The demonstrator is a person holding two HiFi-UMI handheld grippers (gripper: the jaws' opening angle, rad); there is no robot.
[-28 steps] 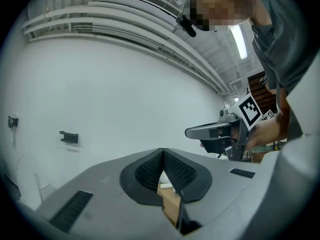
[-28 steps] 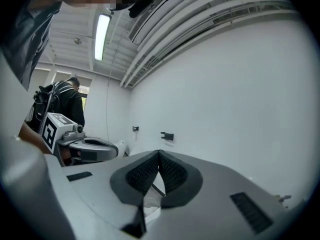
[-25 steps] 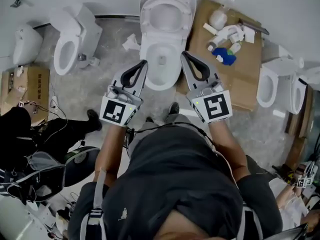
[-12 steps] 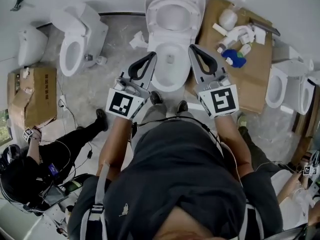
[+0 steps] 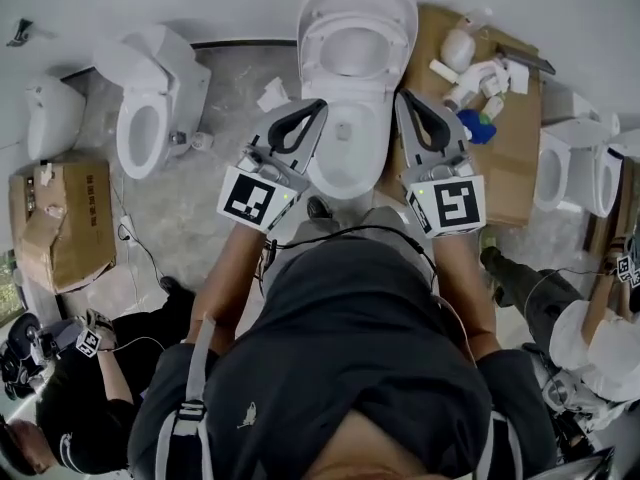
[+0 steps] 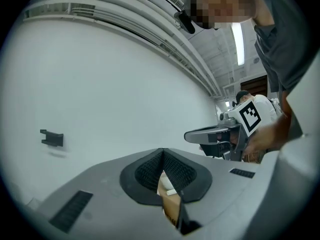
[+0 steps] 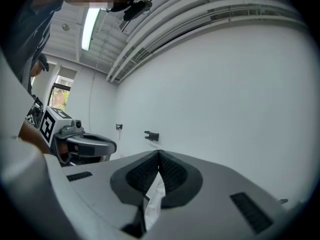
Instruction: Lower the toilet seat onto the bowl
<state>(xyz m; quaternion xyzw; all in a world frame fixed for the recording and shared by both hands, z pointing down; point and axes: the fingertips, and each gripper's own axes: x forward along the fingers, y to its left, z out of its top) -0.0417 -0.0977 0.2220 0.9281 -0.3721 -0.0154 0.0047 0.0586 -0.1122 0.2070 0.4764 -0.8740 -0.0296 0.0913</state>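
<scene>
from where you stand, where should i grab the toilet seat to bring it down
Take the toilet seat by its free top edge, coming from the front. It stands upright behind the bowl and seems hinged at its base, so that edge sits farthest from the hinge and faces you. The left gripper and right gripper are both shut, so one would have to open first.

Bright, even light comes from a long white ceiling strip lamp (image 7: 90, 26), blown out to plain glare. Shadows on the grey concrete floor (image 5: 200, 198) are faint. Both gripper views bulge fisheye-fashion with black corners; the head view bends at its edges.
</scene>
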